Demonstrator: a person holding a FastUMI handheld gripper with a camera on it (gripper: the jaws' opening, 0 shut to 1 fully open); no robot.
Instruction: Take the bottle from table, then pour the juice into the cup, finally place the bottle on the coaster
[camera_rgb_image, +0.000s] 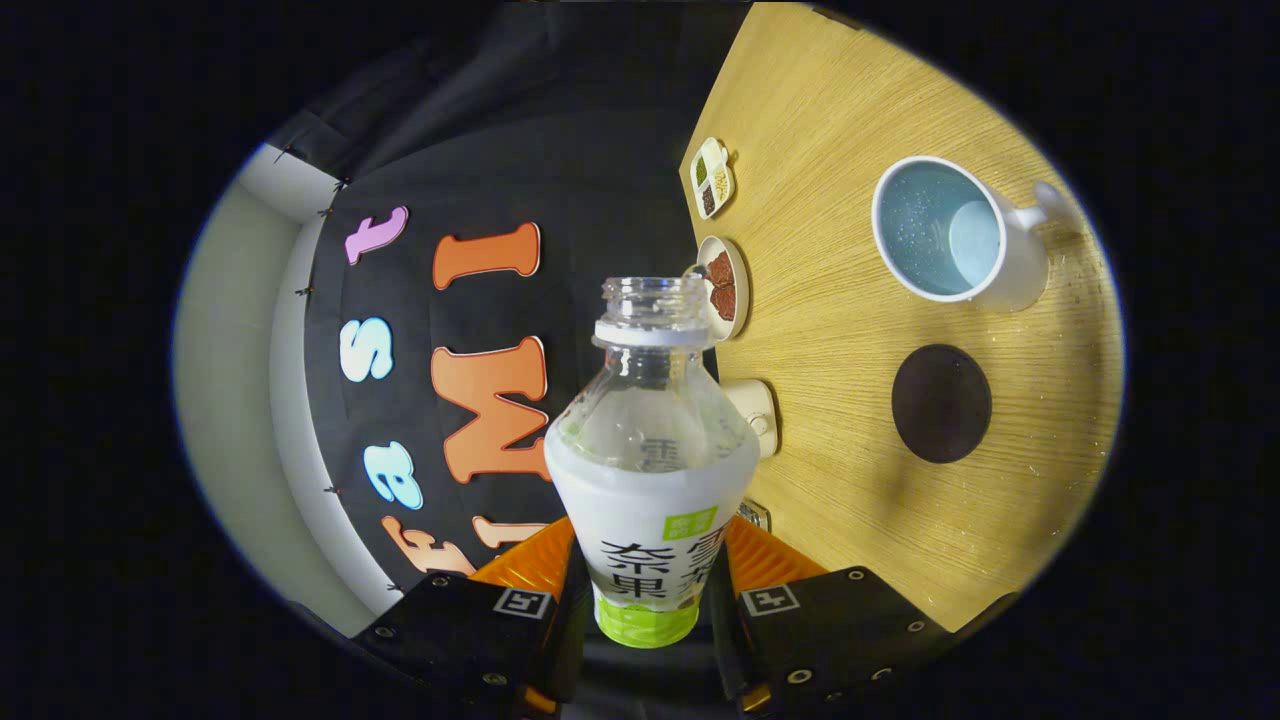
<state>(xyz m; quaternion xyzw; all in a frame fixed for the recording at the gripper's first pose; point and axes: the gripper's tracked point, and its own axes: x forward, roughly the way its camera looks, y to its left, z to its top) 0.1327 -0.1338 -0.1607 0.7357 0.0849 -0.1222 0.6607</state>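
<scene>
My gripper (648, 580) is shut on a clear plastic bottle (650, 450) with a white and green label. The bottle has no cap and its open neck points away from the fingers. The view is rolled on its side, so the wooden table (840, 480) stands to the right of the bottle. A white cup (950, 235) with a pale blue inside rests on the table, off to the right of the bottle's neck. A dark round coaster (941, 403) lies on the table beside the cup, nearer my fingers.
Along the table's far edge sit a small divided dish (712, 178) of seeds, a round plate (725, 287) with brown pieces and a small cream object (755, 415). The booth's black cloth wall lies left of the bottle.
</scene>
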